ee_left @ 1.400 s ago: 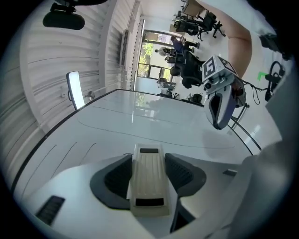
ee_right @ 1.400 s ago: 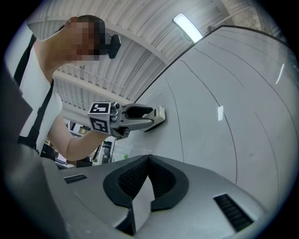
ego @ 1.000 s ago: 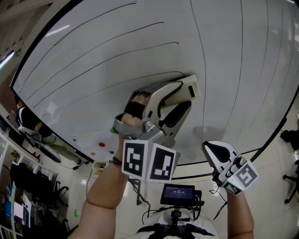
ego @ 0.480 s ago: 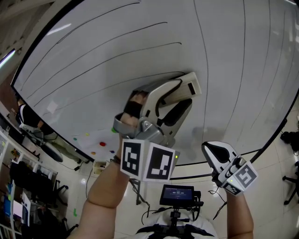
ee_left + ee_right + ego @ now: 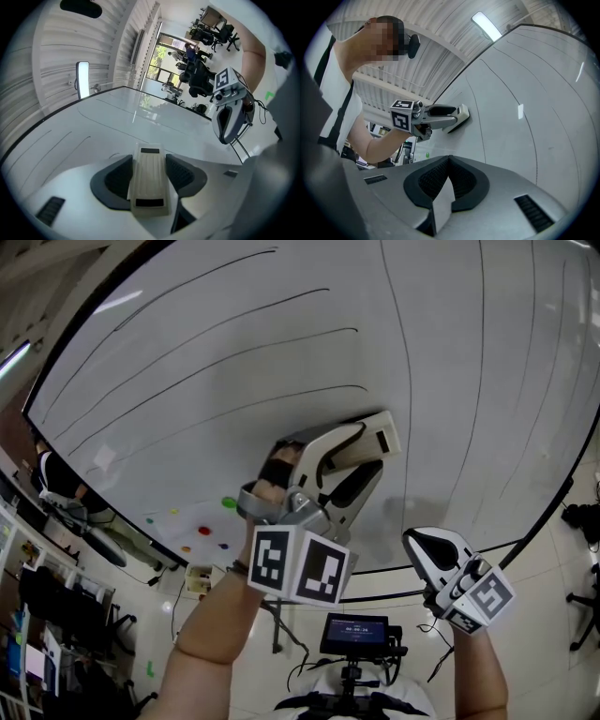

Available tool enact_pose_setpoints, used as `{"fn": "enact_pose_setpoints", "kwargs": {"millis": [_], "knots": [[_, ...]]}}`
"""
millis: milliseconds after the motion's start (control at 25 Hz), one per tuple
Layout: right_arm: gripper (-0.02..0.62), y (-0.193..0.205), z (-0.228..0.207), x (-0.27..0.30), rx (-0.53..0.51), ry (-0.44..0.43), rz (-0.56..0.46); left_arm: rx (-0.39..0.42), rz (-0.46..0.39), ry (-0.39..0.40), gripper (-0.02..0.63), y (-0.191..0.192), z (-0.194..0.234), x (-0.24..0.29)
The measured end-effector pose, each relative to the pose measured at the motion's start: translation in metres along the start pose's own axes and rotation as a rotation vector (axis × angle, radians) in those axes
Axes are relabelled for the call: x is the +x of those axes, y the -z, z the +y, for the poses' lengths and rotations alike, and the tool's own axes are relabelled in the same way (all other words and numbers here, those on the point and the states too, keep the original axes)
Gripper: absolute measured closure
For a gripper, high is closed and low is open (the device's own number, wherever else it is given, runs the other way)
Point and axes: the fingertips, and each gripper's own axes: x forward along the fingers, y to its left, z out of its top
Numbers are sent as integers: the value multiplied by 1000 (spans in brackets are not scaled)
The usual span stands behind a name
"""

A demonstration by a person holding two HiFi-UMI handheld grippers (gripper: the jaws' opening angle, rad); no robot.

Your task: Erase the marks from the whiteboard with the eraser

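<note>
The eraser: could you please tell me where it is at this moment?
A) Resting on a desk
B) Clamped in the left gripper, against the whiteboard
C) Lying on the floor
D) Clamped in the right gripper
B: the left gripper view shows the eraser clamped between the pads of the left gripper, its far end against the whiteboard, while the right gripper is shut on nothing.

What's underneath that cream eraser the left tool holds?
Only the whiteboard shows around the eraser; its wiping face and any marks beneath it are covered.
</note>
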Motion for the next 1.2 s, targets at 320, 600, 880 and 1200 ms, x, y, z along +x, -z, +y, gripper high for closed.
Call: {"fn": "enact_pose_setpoints", "kwargs": {"millis": [320,600,880,1200], "knots": [[574,3,3,0,9,-16,7,-8,-28,-36,365,-8,7,0],[574,2,4,1,10,-6,2,-77,-21,-99,365,-21,50,-2],[574,3,4,-2,23,-11,10,-94,35,40,365,-7,7,4],[574,10,-4,0,10,-2,3,-116,22,158,365,32,-60,5]]}}
